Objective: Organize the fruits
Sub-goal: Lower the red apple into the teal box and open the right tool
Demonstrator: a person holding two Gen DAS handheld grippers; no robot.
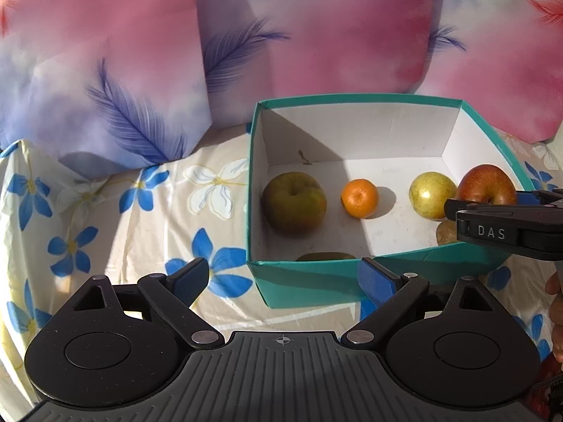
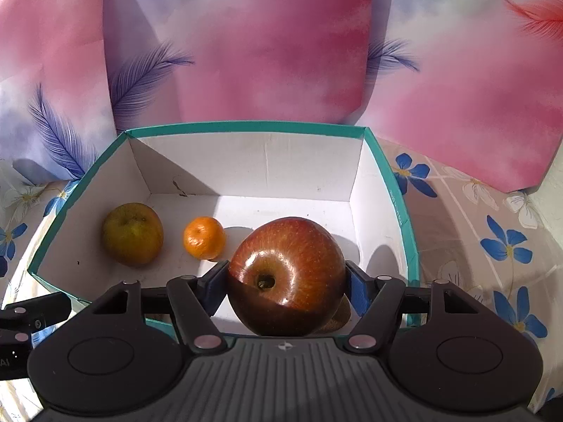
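Observation:
A teal box [image 1: 309, 281] with a white inside holds a dull green apple [image 1: 293, 204], a small orange [image 1: 359, 198], a yellow-green fruit [image 1: 432, 195], a brown fruit [image 1: 445, 234] and a kiwi [image 1: 325, 256] at its near wall. My right gripper [image 2: 286, 281] is shut on a red apple [image 2: 286, 274] and holds it over the box's near right part [image 2: 404, 232]; the apple also shows in the left wrist view [image 1: 487, 184]. My left gripper [image 1: 285, 281] is open and empty, just in front of the box's near wall.
The box stands on a cream cloth with blue flowers [image 1: 140, 232]. Pink and lilac feather-print pillows [image 1: 140, 52] stand right behind it. The right gripper's black body [image 1: 510, 228] reaches over the box's right side.

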